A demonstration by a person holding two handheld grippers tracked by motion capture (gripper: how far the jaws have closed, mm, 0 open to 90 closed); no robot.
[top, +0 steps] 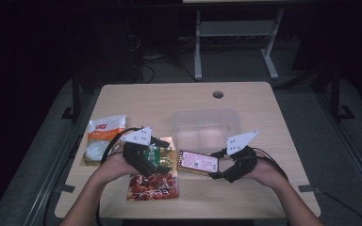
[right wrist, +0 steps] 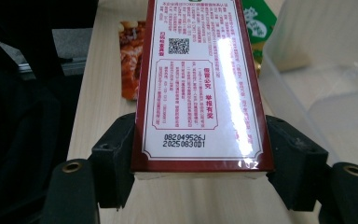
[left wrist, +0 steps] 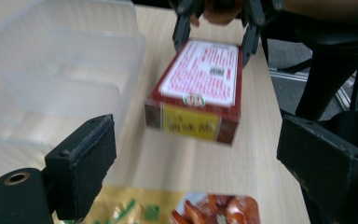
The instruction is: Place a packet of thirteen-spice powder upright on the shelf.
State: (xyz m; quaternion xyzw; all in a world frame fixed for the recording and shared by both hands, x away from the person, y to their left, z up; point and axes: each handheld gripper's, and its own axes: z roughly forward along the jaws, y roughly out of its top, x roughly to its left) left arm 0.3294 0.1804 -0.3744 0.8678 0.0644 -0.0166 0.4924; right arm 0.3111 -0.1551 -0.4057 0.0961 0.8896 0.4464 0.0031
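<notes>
Right gripper (right wrist: 200, 163) squeezing the red box (right wrist: 200, 79) by both sides, box lifted off the counter (top: 245, 96), beside the clear tub (top: 206, 123), left gripper (left wrist: 196, 154) wide open, holding nothing, facing the box's end

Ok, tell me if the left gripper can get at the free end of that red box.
Probably yes: the left gripper stands open, the red box hangs straight ahead in the right gripper, and nothing lies between; the clear bin sits off to one side.

red box (right wrist: 200, 84) | label: "082049526J" / "20250830D1" | QR code
</notes>
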